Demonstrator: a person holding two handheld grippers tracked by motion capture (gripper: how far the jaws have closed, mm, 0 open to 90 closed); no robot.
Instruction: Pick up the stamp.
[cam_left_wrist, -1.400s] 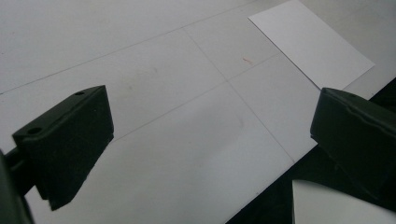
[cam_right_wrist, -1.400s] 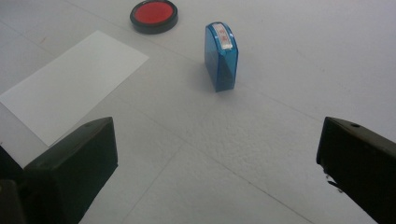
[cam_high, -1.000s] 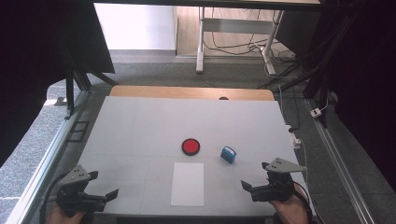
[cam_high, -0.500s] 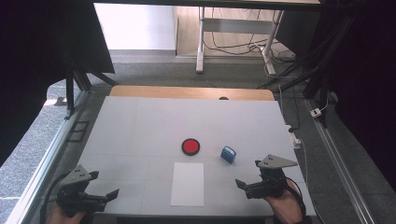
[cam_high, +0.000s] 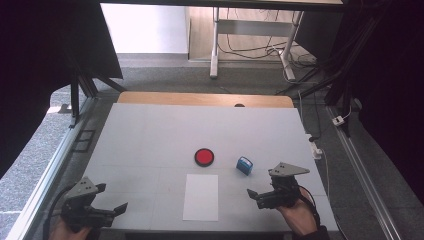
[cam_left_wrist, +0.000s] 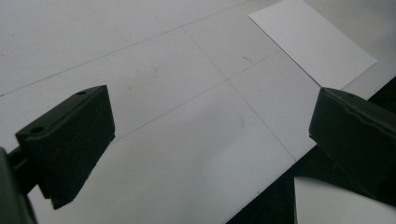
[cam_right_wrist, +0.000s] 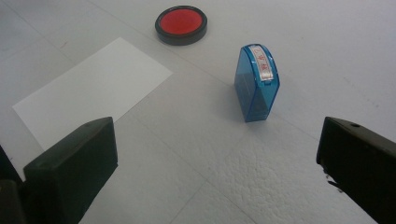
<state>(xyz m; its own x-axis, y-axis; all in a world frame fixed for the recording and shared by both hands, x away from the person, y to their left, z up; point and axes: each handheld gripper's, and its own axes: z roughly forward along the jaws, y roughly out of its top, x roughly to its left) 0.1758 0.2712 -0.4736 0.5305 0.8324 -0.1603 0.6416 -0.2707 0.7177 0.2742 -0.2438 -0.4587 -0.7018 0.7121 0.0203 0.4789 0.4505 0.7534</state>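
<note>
On the white table (cam_high: 175, 130) lie a round red ink pad with a black rim (cam_high: 204, 157) (cam_right_wrist: 181, 24), a blue stamp (cam_high: 244, 165) (cam_right_wrist: 258, 83) standing to its right, and a white sheet of paper (cam_high: 201, 197) (cam_right_wrist: 93, 88) (cam_left_wrist: 313, 42) near the front edge. My right gripper (cam_high: 255, 196) (cam_right_wrist: 219, 172) is open, low over the table just in front and to the right of the stamp, with the stamp ahead of its jaws. My left gripper (cam_high: 112, 198) (cam_left_wrist: 210, 135) is open over the front left corner, with nothing between its jaws.
The table's front edge (cam_left_wrist: 275, 182) runs close under the left gripper. A wooden strip (cam_high: 200, 99) borders the far edge. Metal rails (cam_high: 55, 160) flank both sides, and cables (cam_high: 320, 150) hang off the right side.
My right gripper has shifted a little to the left and forward, closer to the blue stamp. The left gripper and the objects stay where they were.
</note>
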